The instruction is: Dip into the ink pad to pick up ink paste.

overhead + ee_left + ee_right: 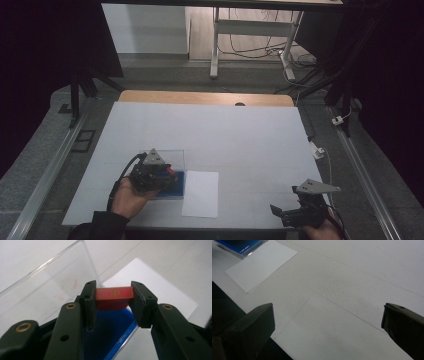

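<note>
red block clamped between left gripper jaws

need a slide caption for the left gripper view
Left tongs shut on a red block above a blue tray, clear lid raised behind.

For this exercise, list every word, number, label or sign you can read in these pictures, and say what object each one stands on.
"中": a gold sign inside a gold border, on the top face of the red block clamped in the left gripper. It looks like this character, though slightly blurred.
The white sheet, the blue tray and the clear case carry no readable text; faint reddish smears on the case are not legible.
</note>
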Motion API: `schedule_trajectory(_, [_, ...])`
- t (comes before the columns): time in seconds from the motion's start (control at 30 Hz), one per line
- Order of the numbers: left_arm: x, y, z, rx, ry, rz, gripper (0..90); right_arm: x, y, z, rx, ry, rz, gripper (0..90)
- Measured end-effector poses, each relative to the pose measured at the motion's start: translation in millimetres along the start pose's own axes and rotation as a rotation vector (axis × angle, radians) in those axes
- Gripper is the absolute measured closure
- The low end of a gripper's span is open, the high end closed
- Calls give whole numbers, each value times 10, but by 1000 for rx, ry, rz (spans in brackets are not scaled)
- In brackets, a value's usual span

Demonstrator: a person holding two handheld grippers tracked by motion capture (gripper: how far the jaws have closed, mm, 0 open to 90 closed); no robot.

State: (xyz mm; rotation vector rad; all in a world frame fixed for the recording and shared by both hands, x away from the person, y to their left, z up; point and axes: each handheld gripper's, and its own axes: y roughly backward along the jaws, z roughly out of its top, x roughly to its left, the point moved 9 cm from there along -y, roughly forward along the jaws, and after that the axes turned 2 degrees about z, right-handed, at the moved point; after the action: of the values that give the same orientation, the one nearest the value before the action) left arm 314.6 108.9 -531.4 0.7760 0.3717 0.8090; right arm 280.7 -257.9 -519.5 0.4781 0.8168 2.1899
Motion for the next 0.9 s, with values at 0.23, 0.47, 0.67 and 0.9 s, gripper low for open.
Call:
schedule_trajectory(0.23, [91, -60, -134, 57, 26, 19, 584, -2, 7, -4, 0, -2, 0, 0])
schedule_trajectory(0.47, [117, -121, -230, 66, 25, 14, 584, 0, 6, -4, 2, 1, 0, 0])
schedule_trajectory(0.67, [148, -161, -300, 86, 14, 18, 584, 2, 6, -3, -1, -3, 6, 0])
schedule_trajectory(0.9, [153, -180, -346, 85, -14, 32, 586, 2, 7, -4, -1, -1, 5, 0])
